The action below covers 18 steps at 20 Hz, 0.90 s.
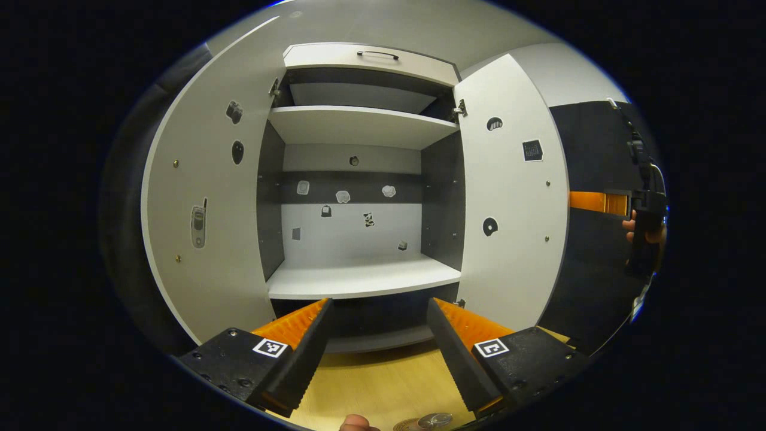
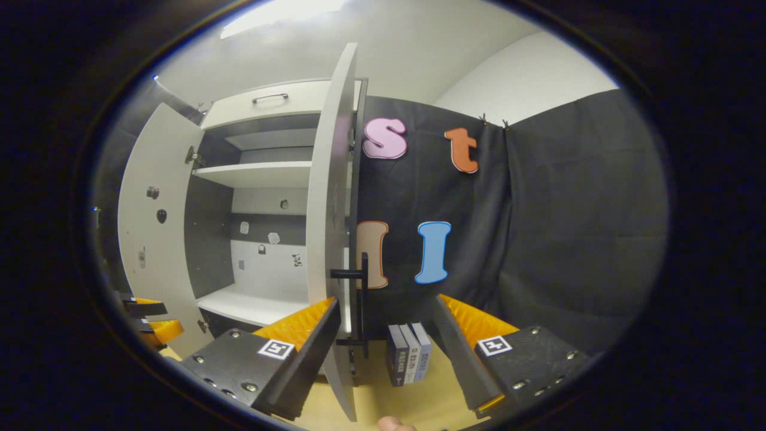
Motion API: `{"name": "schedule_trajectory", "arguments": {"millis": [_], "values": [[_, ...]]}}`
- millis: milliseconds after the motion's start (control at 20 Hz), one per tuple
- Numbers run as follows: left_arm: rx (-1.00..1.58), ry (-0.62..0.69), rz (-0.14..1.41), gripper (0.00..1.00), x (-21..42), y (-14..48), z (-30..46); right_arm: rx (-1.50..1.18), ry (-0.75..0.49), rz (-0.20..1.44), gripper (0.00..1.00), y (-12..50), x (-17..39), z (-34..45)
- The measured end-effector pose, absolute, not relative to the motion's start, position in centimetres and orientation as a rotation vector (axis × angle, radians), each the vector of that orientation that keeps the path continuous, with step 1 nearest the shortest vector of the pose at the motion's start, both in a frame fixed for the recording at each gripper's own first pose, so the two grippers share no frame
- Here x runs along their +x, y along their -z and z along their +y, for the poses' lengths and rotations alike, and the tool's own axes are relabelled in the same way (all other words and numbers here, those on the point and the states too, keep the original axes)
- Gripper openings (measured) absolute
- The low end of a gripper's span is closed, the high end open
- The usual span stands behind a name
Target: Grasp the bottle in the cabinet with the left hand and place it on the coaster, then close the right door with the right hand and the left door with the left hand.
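The white cabinet (image 1: 359,278) stands with both doors swung wide and its shelves bare. My left gripper (image 1: 380,302) is open in front of the lower shelf, holding nothing. At the bottom edge, under its fingers, a round shiny top (image 1: 435,419), apparently the bottle's, sits on a brown coaster (image 1: 407,425) on the wooden table. The left door (image 1: 206,215) and right door (image 1: 511,197) flank the opening. In the right gripper view the right door (image 2: 329,227) is edge-on, and its black handle (image 2: 362,299) lies just ahead of my open right gripper (image 2: 388,299), between the fingers' lines.
Several small books (image 2: 409,353) stand on the wooden table (image 2: 383,389) beyond the right door. The black cloth wall (image 2: 538,239) is behind them. My right gripper (image 1: 645,209), held by a hand, appears at the far right; my left gripper (image 2: 146,320) at the far left.
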State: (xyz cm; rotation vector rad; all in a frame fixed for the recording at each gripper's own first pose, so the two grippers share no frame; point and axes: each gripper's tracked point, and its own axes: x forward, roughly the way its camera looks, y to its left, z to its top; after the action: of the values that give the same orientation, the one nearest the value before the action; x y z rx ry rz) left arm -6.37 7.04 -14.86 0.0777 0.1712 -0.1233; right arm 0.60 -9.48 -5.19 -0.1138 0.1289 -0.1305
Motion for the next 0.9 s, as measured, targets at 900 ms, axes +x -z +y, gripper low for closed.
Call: {"name": "schedule_trajectory", "arguments": {"millis": [900], "values": [[0.054,0.023,0.148,0.98,-7.5,14.0,10.4,-0.085,-0.028,0.144,0.96,6.0,1.6,-3.1]]}}
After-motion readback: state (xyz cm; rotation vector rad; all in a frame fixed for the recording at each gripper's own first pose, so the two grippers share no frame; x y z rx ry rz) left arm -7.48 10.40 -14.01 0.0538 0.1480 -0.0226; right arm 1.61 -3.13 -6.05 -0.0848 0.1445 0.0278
